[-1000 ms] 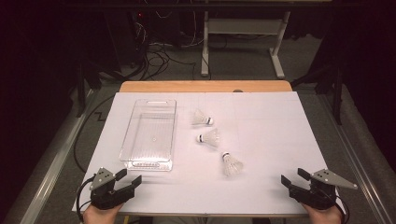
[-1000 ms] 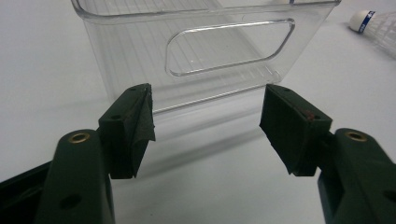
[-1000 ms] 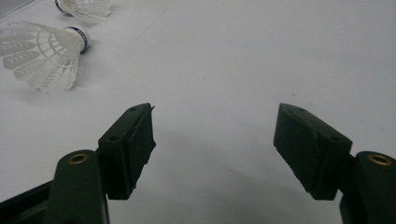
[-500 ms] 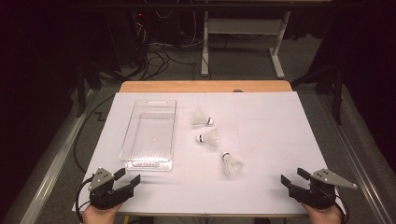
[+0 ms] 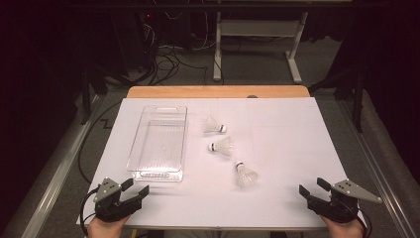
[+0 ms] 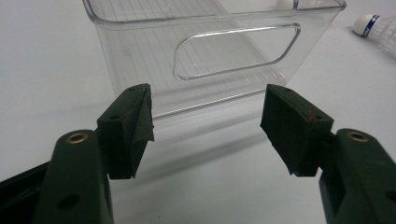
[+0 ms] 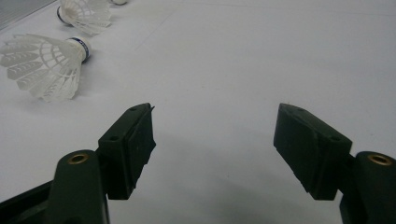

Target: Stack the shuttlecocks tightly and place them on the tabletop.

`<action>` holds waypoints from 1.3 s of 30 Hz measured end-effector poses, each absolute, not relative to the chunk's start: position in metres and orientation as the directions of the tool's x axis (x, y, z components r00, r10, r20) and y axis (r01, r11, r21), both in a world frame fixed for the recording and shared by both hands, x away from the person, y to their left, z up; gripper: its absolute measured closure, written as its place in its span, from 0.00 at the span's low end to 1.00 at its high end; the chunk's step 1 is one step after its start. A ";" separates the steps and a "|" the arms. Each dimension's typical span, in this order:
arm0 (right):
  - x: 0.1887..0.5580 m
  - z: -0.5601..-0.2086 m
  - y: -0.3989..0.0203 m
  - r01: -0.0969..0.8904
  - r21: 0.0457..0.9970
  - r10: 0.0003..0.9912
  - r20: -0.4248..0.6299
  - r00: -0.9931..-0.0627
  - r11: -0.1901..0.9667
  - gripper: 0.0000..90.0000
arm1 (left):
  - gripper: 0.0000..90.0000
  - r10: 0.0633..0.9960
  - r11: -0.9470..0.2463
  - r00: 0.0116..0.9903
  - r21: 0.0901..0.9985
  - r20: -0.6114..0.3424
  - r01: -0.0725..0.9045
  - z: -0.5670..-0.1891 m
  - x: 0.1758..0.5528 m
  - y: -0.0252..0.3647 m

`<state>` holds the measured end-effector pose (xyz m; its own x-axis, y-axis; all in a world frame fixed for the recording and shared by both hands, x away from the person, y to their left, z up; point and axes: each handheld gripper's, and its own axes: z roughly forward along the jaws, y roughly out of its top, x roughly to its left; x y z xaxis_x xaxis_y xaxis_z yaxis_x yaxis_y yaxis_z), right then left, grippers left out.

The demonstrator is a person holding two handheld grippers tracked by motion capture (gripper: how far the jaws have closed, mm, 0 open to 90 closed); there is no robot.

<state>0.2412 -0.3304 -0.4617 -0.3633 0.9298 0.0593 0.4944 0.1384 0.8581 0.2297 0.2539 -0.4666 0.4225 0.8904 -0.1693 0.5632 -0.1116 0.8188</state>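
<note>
Shuttlecocks, qty 3, lie on the white counter [image 5: 277, 148] w/ nothing touching them. Nearest one [image 5: 245, 175] sits mid-counter toward the front, cork end pointing away; in the right gripper view it [image 7: 46, 65] lies to the upper left of the jaws, on its side, white feathers, blue band at the cork.

Left gripper [image 5: 134, 189]: front left corner of counter, held in a hand [image 5: 106, 227] at the edge. Jaws released, wide apart, nothing between them. In the left gripper view the gripper [image 6: 205, 126] faces the near end wall of the clear bin [image 6: 210, 51], which has a slot handle cut in it; jaws are near it, not touching.

Right gripper [image 5: 313, 187]: front right corner, jaws released, nothing between. Bare counter ahead of it [image 7: 212, 140].

Clear bin [image 5: 159, 141]: left of centre, long axis running away from the person, upright.

Second shuttlecock [image 5: 221, 147] is beyond the first, just right of the bin. Third [image 5: 214, 126] is farther back, beside the bin's far half. All three apart from each other.

Beyond the counter: floor w/ cables [image 5: 163, 54] and a white frame stand [image 5: 255, 44].
</note>
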 end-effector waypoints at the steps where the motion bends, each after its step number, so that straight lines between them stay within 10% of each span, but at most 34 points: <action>1: 0.241 -0.462 -0.330 0.495 0.858 0.929 0.060 -0.365 0.139 0.33 | 0.38 0.890 -0.111 0.423 0.818 -0.171 0.565 -0.467 0.230 0.254; 39: 0.253 -0.452 -0.284 0.614 0.775 0.876 0.183 -0.447 0.151 0.43 | 0.38 0.876 -0.125 0.455 0.832 -0.163 0.540 -0.463 0.228 0.252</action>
<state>0.2533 -0.2841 -0.4523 -0.4470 0.8755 0.1834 0.6137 0.1509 0.7750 0.2283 0.2520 -0.4631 0.4545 0.8757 -0.1632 0.5402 -0.1253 0.8321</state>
